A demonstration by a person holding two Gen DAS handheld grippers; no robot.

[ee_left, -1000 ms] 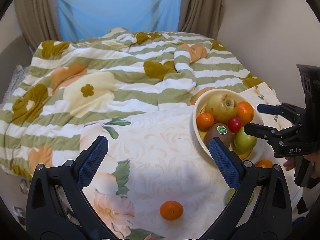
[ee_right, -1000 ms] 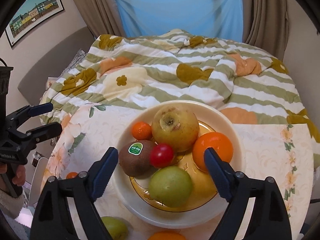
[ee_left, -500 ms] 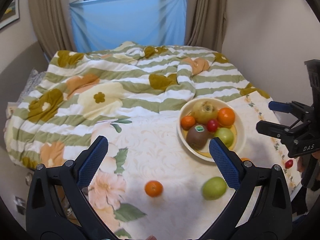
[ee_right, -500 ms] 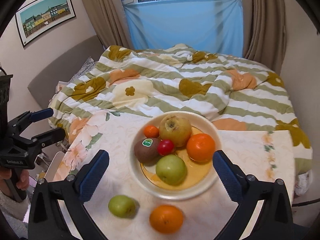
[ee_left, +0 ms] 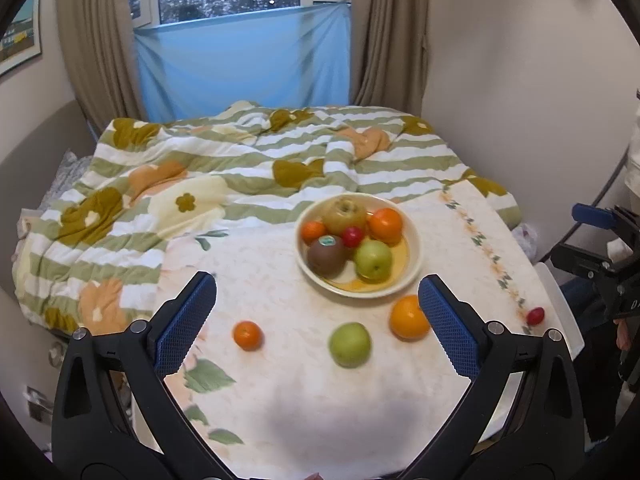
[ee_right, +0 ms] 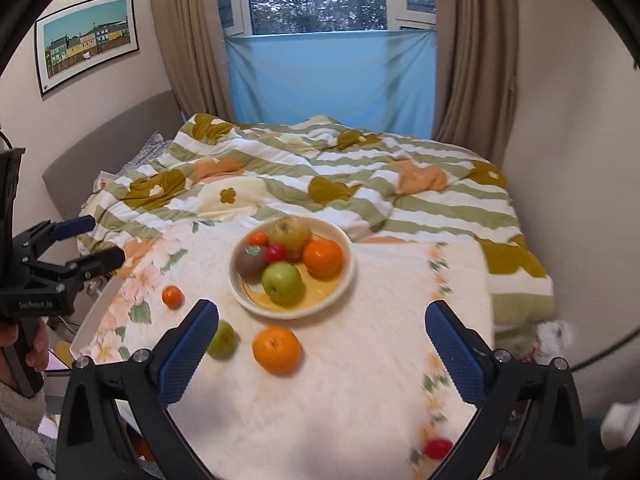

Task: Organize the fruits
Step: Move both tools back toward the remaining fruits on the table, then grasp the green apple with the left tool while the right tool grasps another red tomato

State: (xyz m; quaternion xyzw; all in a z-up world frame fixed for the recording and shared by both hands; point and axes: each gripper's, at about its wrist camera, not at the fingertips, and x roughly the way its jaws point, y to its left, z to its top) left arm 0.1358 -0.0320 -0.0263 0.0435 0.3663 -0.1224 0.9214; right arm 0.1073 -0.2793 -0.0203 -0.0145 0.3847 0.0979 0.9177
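While both grippers hang over the near edge of the table, neither holds anything: the left gripper [ee_left: 316, 316] has its blue-padded jaws spread wide with only tablecloth between them, and the right gripper [ee_right: 322, 344] stands just as wide and empty.

Just beyond the left gripper's fingers lie three loose fruits on the floral tablecloth [ee_left: 280, 400]: a small mandarin [ee_left: 248, 335] toward its left finger, a green apple [ee_left: 349, 344] ahead in the middle, and an orange [ee_left: 409, 317] touching the line of its right finger. A small red fruit [ee_left: 535, 315], too small to name, sits farther right at the table's edge, near the other gripper.

From the right gripper, that same green apple [ee_right: 222, 339] is partly hidden behind its left finger, the orange [ee_right: 277, 349] lies just ahead between the jaws, and the mandarin [ee_right: 173, 296] lies farther left.

Beyond the loose fruit stands the cream bowl [ee_left: 412, 264], well ahead of both grippers. It holds a kiwi with a sticker [ee_left: 326, 255], another green apple [ee_left: 373, 260], an orange, a mandarin, a small red fruit and a yellowish-brown fruit at the back.

Past the table is a bed with a striped floral quilt [ee_left: 200, 184], then a window with a blue cloth [ee_right: 332, 80].
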